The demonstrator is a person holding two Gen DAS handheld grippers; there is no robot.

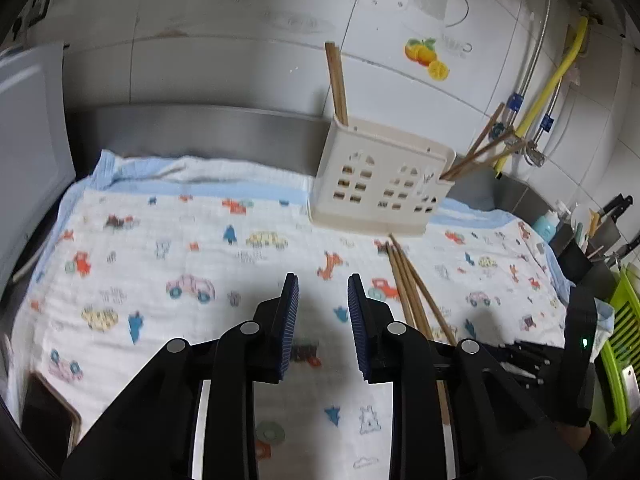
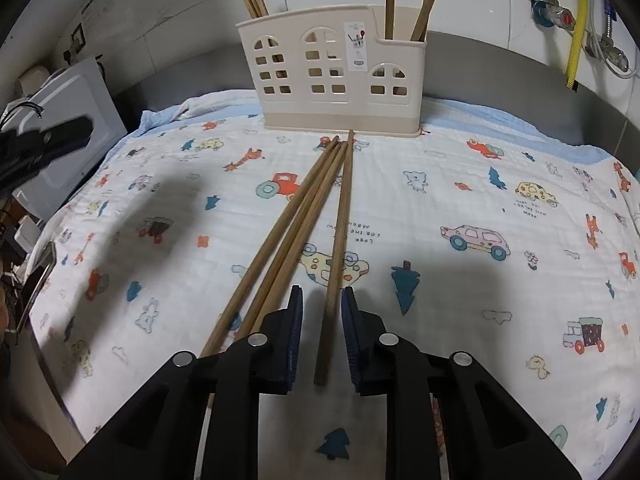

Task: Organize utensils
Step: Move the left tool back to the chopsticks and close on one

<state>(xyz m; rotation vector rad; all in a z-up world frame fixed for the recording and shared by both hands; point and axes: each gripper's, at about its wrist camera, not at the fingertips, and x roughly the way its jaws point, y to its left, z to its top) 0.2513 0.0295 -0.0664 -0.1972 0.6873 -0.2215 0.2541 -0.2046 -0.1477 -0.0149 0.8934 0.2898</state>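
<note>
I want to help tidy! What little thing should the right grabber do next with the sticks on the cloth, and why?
Probably squeeze shut. The right gripper has one chopstick between its open pads, lying on the cloth, not yet pinched. Gripping it comes before lifting it to the holder.

matt wooden chopsticks [image 2: 338, 216] on soft crinkled printed cotton cloth [image 2: 440, 184]; smooth cream plastic holder [image 2: 332, 92] w/ cut-outs; glossy white wall tiles [image 2: 472, 4]; brushed steel backsplash [image 1: 200, 132].

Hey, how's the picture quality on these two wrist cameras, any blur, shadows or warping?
Left wrist view: soft and smeared, holder looks tilted by fisheye. Right wrist view: sharper, dark shadows on the cloth at left, tile lines bowed, corners black.
</note>
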